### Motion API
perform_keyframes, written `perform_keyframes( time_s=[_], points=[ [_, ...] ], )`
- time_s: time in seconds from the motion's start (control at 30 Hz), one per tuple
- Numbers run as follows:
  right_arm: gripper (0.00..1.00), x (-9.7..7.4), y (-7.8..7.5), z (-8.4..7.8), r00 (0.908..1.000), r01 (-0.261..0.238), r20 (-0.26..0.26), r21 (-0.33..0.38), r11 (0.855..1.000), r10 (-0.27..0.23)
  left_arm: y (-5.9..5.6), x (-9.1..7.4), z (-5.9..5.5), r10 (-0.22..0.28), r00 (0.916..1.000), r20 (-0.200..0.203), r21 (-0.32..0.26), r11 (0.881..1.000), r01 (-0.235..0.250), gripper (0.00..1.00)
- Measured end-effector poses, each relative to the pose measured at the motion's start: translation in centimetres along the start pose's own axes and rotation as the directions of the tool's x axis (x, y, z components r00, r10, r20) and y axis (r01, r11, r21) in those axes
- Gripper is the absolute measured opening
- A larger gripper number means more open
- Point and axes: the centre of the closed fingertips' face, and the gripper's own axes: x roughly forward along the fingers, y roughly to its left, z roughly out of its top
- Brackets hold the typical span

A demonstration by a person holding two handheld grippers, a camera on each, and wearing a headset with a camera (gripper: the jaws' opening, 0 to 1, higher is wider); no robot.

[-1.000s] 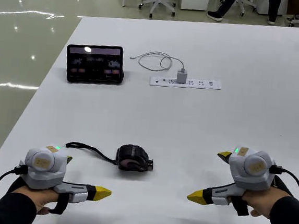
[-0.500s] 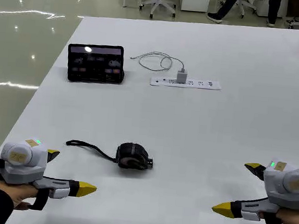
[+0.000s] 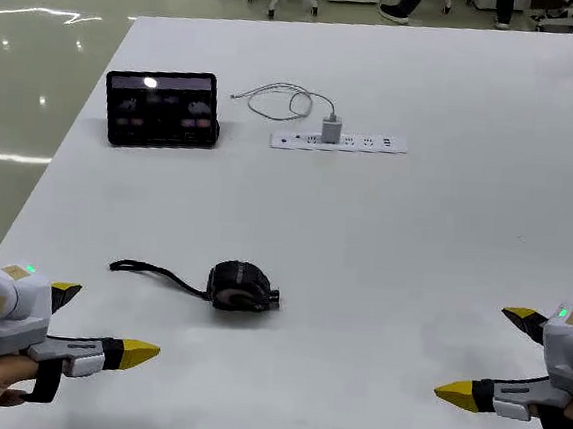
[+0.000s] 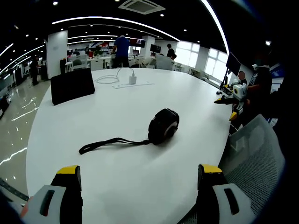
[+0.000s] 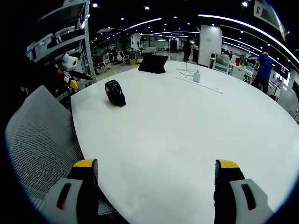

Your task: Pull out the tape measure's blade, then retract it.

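Note:
A black tape measure [image 3: 241, 286] lies on the white table [image 3: 364, 241] with its black wrist strap [image 3: 151, 274] trailing to the left and no blade out. In the left gripper view the tape measure [image 4: 163, 126] sits ahead between the jaws, well beyond them. My left gripper [image 3: 105, 319] rests at the table's near left corner, open and empty. My right gripper [image 3: 490, 355] is at the near right edge, open and empty. The right gripper view shows the tape measure [image 5: 115, 92] far off to the left.
A black tablet [image 3: 162, 109] stands at the back left. A white power strip [image 3: 338, 142] with a charger and coiled cable [image 3: 276, 101] lies beside it. A mesh chair [image 5: 42, 140] sits by the table's near edge. Office chairs and people are beyond the far edge.
Both grippers have drawn apart and back toward the table's near edge, away from the tape measure. The tape measure has stayed in place; the head camera shifted slightly.

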Motion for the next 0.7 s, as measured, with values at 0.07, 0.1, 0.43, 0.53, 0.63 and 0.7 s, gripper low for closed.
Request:
perform_keyframes(
  time_s=[0.07,0.1,0.43,0.53,0.63,0.7],
  points=[
    [1.0,-0.2,0.2,0.3,1.0,0.001,0.005,-0.018,1.0,-0.001,-0.1,-0.3,-0.1,-0.001,1.0,-0.005,0.016,1.0,0.001,1.0],
    [1.0,-0.2,0.2,0.4,1.0,0.001,0.007,-0.018,1.0,-0.001,-0.2,-0.4,-0.2,-0.001,1.0,-0.007,0.017,1.0,0.001,1.0],
    [1.0,-1.1,-0.3,-0.8,0.9995,0.014,-0.027,-0.066,0.998,-0.016,0.0,-0.7,-0.7,0.0,0.9999,-0.011,0.013,1.0,0.0,1.0],
    [1.0,-1.8,-0.5,-1.2,0.9995,0.021,-0.02,-0.057,0.998,-0.022,-0.1,-0.7,-0.7,-0.001,0.9999,-0.01,0.014,1.0,0.002,1.0],
    [1.0,-2.3,-0.6,-1.4,0.9993,0.029,-0.024,-0.043,0.999,-0.03,0.0,-0.7,-0.6,0.001,1.0,-0.007,0.011,1.0,-0.001,1.0],
    [1.0,-2.5,-0.7,-1.6,0.9991,0.035,-0.023,-0.038,0.999,-0.036,-0.1,-0.7,-0.6,0.0,1.0,-0.005,0.009,1.0,0.0,1.0]
  ],
)
